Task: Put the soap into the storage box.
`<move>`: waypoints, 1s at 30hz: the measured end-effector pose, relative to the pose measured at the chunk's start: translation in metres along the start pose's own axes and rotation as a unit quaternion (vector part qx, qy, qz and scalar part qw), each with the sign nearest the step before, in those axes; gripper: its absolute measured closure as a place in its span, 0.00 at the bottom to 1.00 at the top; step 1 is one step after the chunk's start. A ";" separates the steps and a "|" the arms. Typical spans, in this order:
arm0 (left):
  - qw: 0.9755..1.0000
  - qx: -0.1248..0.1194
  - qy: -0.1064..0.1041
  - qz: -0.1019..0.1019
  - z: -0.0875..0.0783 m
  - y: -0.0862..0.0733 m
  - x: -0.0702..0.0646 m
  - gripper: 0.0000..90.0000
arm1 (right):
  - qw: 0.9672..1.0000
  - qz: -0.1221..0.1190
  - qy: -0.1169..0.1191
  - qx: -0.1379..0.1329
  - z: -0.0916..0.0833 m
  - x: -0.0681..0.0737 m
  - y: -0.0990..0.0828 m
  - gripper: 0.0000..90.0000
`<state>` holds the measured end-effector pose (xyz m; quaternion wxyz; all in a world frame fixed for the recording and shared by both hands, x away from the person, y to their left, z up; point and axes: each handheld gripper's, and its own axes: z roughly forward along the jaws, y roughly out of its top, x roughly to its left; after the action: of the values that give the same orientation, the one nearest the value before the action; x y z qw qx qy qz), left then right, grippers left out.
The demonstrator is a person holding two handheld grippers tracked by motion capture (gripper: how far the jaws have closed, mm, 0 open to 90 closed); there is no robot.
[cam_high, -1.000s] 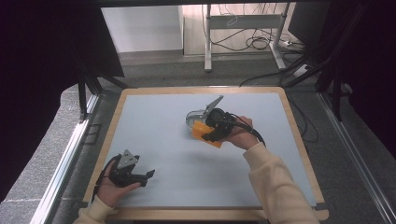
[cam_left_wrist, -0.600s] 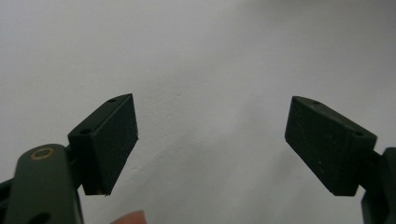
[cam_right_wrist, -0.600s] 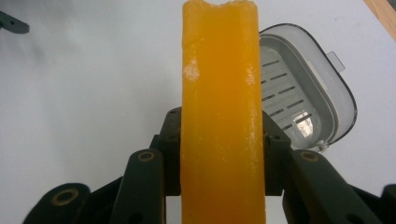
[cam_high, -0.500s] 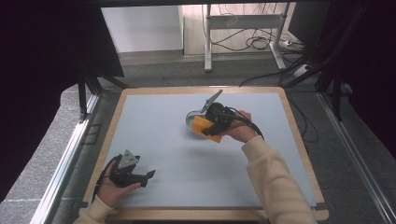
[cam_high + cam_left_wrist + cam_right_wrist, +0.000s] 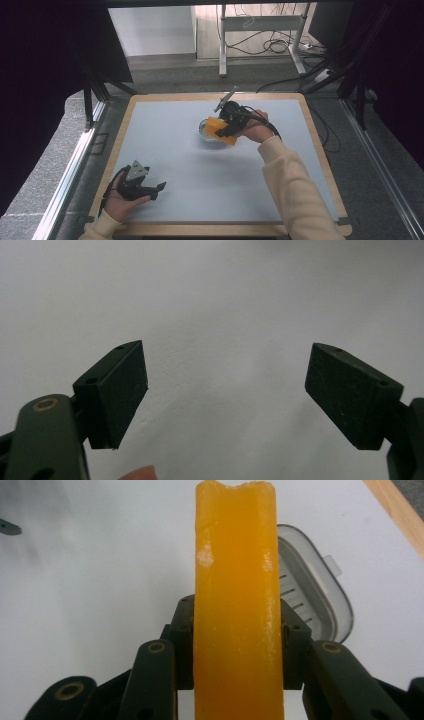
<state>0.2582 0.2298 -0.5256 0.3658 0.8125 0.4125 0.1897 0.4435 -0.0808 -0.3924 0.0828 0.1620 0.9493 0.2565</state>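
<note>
Soap bar (image 5: pixel 235 605), orange, waxy and slab-shaped with a nicked far end, stands on edge between the right gripper (image 5: pixel 235 650) jaws, pinched at its flat faces and jutting well past the pads, held above a clear plastic soap dish (image 5: pixel 312 595) with a ribbed floor and rounded corners. Seen from the high view, bar (image 5: pixel 220 130) and dish (image 5: pixel 207 134) sit mid-table on a pale matte mat (image 5: pixel 190 170) in a wooden frame. Left gripper (image 5: pixel 227 395) rests near the front left corner, jaws spread wide over bare mat, holding nothing.
</note>
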 end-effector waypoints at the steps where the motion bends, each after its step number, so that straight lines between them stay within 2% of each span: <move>1: 1.000 0.000 0.000 0.000 0.000 0.000 0.000 0.19 | 1.000 -0.004 -0.004 0.005 0.000 -0.001 0.001 0.68; 3: 1.000 0.000 -0.001 0.000 0.000 0.000 0.000 0.19 | 1.000 -0.010 -0.007 0.009 0.001 -0.004 0.001 0.68; 11: 1.000 0.003 0.000 0.002 0.000 0.000 0.000 0.19 | 1.000 -0.003 -0.010 0.015 0.008 -0.018 0.003 0.68; 17: 1.000 0.003 -0.001 0.001 0.000 0.000 0.001 0.19 | 1.000 -0.017 0.000 0.012 0.015 -0.027 0.007 0.68; 24: 1.000 0.003 -0.002 0.001 0.000 0.000 0.001 0.19 | 1.000 -0.014 0.005 0.025 0.025 -0.033 0.012 0.68; 30: 1.000 0.002 -0.003 0.001 0.000 0.000 0.001 0.19 | 0.999 -0.015 0.014 0.025 0.035 -0.041 0.012 0.68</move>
<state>0.2588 0.2305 -0.5256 0.3652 0.8142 0.4108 0.1871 0.4932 -0.0690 -0.4128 0.0695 0.1465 0.9586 0.2339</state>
